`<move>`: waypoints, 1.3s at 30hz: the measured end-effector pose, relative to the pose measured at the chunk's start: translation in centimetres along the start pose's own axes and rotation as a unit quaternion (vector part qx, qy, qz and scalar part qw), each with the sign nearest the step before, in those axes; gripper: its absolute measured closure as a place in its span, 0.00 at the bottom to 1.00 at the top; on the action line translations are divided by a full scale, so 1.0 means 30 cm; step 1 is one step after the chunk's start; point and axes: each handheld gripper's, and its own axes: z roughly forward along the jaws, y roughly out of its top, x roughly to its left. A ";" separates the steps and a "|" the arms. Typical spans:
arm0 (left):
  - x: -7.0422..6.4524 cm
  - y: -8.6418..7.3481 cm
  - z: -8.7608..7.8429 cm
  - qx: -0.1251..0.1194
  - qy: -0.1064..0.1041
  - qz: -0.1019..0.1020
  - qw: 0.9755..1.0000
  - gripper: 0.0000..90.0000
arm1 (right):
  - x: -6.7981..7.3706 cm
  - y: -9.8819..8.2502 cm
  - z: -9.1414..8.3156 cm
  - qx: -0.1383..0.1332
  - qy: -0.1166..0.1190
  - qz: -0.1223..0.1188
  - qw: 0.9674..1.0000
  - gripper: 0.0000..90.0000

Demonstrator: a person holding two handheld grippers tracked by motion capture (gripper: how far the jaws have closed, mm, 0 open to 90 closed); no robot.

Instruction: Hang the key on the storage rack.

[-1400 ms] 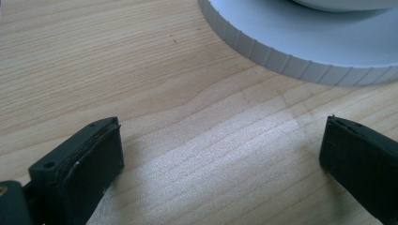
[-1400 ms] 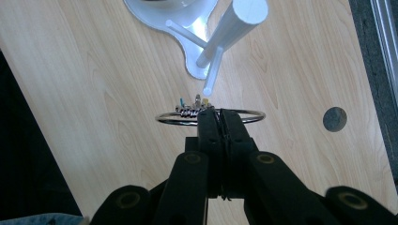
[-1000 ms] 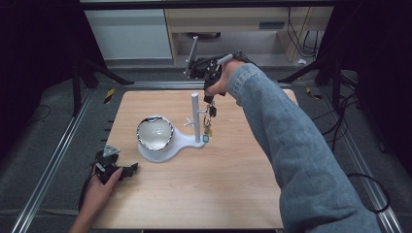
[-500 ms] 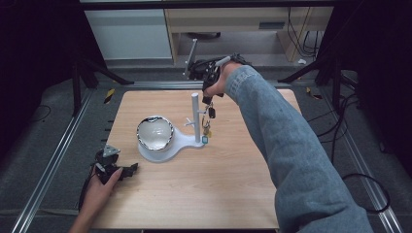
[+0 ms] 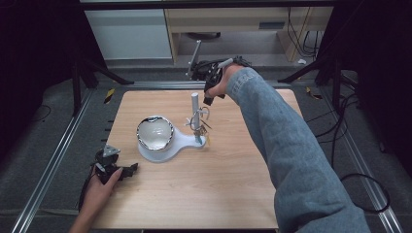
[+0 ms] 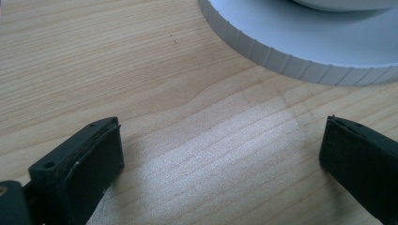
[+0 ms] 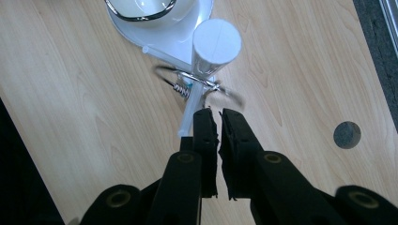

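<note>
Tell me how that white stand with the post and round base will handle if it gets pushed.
The white stand would probably slide rather than tip, since its base is broad and flat on the smooth wooden table. A push high on the post might rock it. The key rings hanging there would likely swing loosely.

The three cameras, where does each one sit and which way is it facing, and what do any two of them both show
High view: above the person's side, looking forward and down on the table; both forearms enter.
Left gripper view: low over the wood, facing the white stand; own jaws wide apart.
Right gripper view: above the post, looking down; own jaws nearly together.
Shared: all show the stand.
</note>
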 end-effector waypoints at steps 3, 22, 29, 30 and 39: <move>0.000 0.000 0.000 0.000 0.000 0.000 1.000 0.00 | -0.003 -0.004 0.000 -0.002 -0.002 0.000 1.000 0.92; 0.000 0.000 0.000 0.000 0.000 -0.001 1.000 0.00 | -0.054 -0.102 -0.007 -0.006 -0.030 0.039 0.999 0.64; -0.001 0.000 0.000 0.000 0.000 -0.001 1.000 0.00 | -0.077 -0.147 -0.011 -0.010 -0.042 0.053 0.998 0.48; -0.001 0.000 0.000 -0.001 0.000 -0.001 1.000 0.00 | -0.080 -0.153 -0.010 -0.010 -0.044 0.055 0.998 0.48; 0.000 0.000 0.000 0.000 0.000 -0.001 1.000 0.00 | -0.101 -0.214 0.008 -0.032 -0.065 0.060 0.996 0.29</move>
